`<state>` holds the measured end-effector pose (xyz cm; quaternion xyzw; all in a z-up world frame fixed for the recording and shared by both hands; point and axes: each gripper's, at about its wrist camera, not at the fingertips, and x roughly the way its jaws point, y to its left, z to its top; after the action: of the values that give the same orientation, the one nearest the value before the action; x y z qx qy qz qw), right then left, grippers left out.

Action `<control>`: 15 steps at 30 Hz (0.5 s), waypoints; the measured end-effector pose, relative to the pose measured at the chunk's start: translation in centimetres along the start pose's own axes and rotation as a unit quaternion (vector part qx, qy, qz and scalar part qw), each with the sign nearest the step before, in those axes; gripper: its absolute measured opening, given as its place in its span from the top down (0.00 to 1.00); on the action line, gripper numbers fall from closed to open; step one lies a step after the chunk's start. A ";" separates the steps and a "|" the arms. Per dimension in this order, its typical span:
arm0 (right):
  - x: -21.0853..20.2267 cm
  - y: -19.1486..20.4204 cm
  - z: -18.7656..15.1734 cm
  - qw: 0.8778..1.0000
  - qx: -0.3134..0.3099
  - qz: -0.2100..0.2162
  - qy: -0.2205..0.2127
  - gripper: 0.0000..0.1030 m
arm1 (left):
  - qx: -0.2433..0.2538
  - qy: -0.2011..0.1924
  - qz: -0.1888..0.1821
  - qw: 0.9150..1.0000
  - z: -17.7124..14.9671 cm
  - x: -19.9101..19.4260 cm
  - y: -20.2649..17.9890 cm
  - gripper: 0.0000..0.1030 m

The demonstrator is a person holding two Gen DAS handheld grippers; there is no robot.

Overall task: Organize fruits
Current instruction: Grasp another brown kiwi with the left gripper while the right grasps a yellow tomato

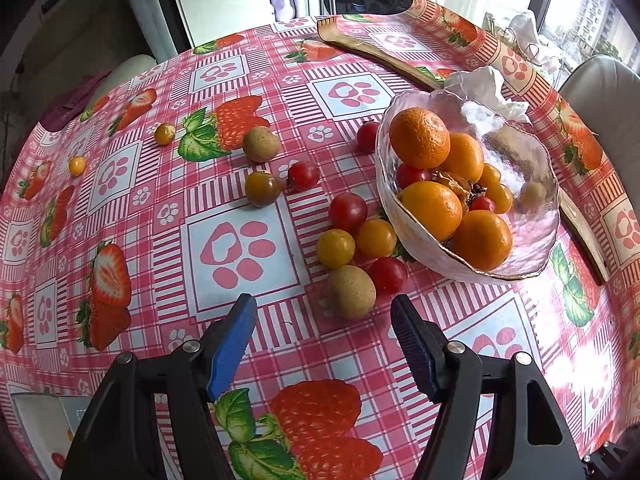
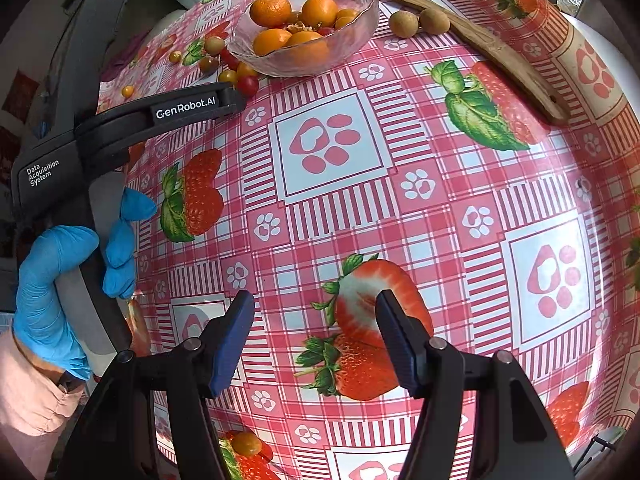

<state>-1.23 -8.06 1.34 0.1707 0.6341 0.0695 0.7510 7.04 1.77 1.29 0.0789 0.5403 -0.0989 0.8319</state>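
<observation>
A glass bowl (image 1: 532, 236) holds several oranges (image 1: 420, 138) and small tomatoes; it also shows far off in the right wrist view (image 2: 356, 32). Loose fruit lies left of it: red and yellow cherry tomatoes (image 1: 348, 210), a brown longan (image 1: 352, 291) and another longan (image 1: 261, 144). My left gripper (image 1: 324, 312) is open and empty, just in front of the near longan. My right gripper (image 2: 316, 308) is open and empty over bare tablecloth, far from the bowl. The left gripper's body (image 2: 184, 108) shows in the right wrist view, held by a blue-gloved hand.
Two more longans (image 2: 418, 22) lie right of the bowl beside a long wooden piece (image 2: 508, 60). A crumpled white tissue (image 1: 486, 88) sits behind the bowl. A small yellow tomato (image 2: 247, 443) lies near the table's front edge. Chairs stand at the table's sides.
</observation>
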 end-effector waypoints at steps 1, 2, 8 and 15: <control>-0.1 -0.1 -0.1 1.000 0.001 0.001 0.000 0.35 | 0.000 0.000 0.000 1.000 0.0 0.2 -0.1 0.36; -0.1 -0.1 -0.1 1.000 0.001 0.002 0.000 0.35 | 0.000 0.004 -0.002 1.000 0.1 0.4 -0.2 0.39; -1.1 -0.2 -1.8 1.000 -0.019 0.002 -0.002 0.35 | -0.001 -0.008 -0.011 1.000 0.3 0.3 -0.6 0.60; -1.0 1.0 -5.1 0.999 -0.046 0.004 0.016 0.35 | 0.000 -0.012 -0.024 1.000 -0.4 -0.1 -0.4 0.71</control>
<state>-6.31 -6.62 1.89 0.1370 0.6412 0.1043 0.7478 6.55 1.54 1.19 0.0653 0.5323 -0.1196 0.8355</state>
